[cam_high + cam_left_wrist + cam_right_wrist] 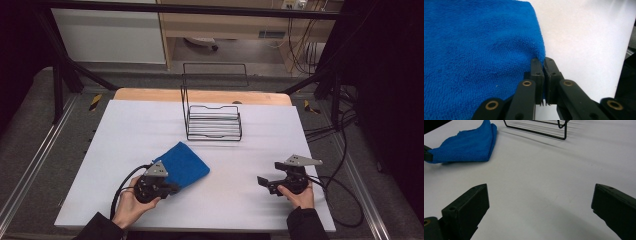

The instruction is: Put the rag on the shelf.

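The folded blue cloth (182, 165) lies at lower left of the white surface (250, 150), its corner pinched in the closed left hand-held gripper (172, 188). The right hand-held gripper (261, 181) waits open and empty. Grasping looks done; moving the cloth remains, perhaps toward the wire rack (213, 122).

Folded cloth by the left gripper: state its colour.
The cloth is plain bright blue; clearest in the left gripper view.

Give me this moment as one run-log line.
left gripper: shut on blue cloth corner | right gripper: open, holding nothing, over white table | wire rack: at far side, untouched
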A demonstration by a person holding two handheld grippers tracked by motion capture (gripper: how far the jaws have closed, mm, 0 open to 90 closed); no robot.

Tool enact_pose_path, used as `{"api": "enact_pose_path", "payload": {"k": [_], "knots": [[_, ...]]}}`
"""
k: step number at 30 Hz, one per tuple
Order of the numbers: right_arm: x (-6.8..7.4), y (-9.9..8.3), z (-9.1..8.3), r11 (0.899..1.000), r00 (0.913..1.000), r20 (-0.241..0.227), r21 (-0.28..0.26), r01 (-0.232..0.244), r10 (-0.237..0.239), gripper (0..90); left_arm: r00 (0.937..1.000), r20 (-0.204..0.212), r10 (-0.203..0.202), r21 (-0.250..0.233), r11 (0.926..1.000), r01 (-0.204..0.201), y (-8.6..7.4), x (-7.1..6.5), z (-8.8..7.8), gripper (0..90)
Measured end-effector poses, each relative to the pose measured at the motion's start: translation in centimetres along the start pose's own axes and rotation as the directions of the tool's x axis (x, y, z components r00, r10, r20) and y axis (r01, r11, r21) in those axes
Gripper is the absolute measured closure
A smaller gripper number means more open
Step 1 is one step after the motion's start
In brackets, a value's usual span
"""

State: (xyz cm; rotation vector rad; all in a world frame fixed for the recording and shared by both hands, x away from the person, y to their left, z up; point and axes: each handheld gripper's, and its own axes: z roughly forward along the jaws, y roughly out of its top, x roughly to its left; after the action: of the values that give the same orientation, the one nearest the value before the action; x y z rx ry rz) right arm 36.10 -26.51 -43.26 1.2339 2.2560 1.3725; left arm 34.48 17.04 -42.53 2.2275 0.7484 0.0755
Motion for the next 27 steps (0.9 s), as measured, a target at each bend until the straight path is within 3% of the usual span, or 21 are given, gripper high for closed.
{"api": "enact_pose_path", "payload": {"k": [14,22,27], "knots": [[0.0,0.0,-0.1,1.0,1.0,0.001,-0.008,0.006,-0.006,2.1,0.9989,0.034,-0.032,-0.032,0.9989,0.033,1.4,-2.6,2.0,87.0],[0.1,-0.1,0.1,1.0,1.0,0.002,-0.003,0.005,-0.005,2.4,0.9995,0.029,-0.011,-0.015,0.9998,0.012,2.0,-3.6,3.7,86.5],[0.1,-0.1,0.2,1.0,0.9999,0.011,-0.003,0.0,0.0,2.7,0.9997,0.022,-0.011,-0.013,0.9999,0.011,1.9,-3.6,3.8,77.9]]}}
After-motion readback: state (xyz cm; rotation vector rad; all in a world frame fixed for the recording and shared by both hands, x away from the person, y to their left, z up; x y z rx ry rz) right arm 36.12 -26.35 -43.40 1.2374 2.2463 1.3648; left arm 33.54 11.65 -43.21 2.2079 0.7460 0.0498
